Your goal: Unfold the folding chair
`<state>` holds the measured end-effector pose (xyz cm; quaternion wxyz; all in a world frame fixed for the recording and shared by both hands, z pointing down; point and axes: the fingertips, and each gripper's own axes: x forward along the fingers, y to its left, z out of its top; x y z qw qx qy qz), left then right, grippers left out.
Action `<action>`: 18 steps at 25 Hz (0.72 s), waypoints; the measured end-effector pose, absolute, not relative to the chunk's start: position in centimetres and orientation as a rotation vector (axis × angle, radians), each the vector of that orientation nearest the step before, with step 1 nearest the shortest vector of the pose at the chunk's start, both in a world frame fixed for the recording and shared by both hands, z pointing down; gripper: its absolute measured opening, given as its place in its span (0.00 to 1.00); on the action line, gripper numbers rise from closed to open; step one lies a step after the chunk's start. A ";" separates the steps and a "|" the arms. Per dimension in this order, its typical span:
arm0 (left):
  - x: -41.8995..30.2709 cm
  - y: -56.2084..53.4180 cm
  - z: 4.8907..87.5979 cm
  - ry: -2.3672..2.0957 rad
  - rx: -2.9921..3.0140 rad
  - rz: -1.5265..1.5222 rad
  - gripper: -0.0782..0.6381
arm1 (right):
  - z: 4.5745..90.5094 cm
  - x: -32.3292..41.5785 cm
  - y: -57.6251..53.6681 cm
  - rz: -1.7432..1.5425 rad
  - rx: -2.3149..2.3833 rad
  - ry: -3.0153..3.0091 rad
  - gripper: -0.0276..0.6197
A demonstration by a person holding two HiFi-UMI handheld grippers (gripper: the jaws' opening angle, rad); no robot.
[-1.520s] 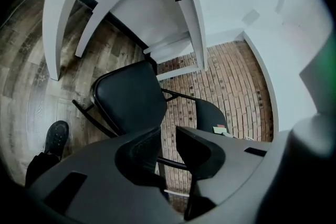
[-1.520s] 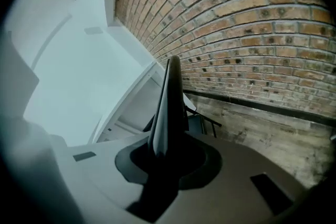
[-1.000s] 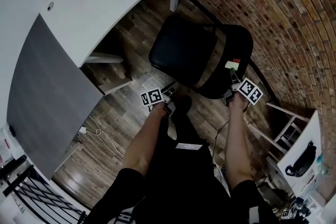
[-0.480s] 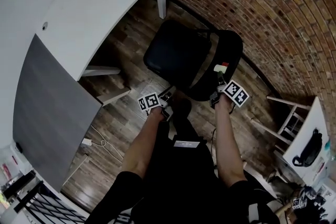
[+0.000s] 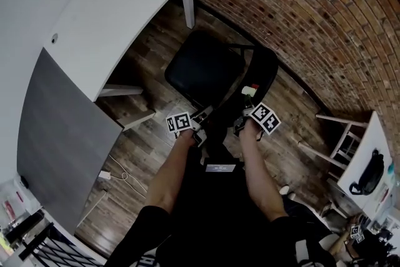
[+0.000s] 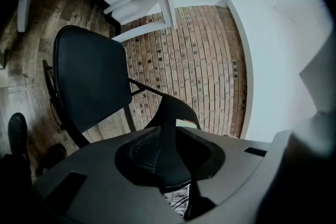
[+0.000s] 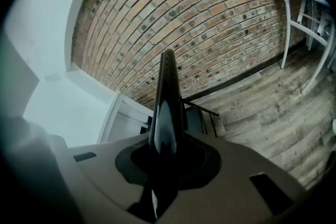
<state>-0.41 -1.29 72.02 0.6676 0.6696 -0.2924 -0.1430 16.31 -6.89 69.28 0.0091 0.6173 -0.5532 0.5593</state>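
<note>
The black folding chair (image 5: 200,69) stands between the white table (image 5: 119,3) and the brick wall (image 5: 300,22), both close to it; the left gripper (image 5: 203,114), jaws narrow, pinches the backrest (image 5: 262,69) rim; the right gripper (image 5: 249,94), jaws just closing further, clamps the same rim.

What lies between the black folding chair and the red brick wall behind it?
In the head view, only bare wooden plank floor separates the black folding chair from the red brick wall.
</note>
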 end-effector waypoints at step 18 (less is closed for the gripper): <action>1.6 1.4 71.2 -0.525 1.551 -0.257 0.25 | 69.3 14.6 -4.9 1.894 1.926 -1.674 0.15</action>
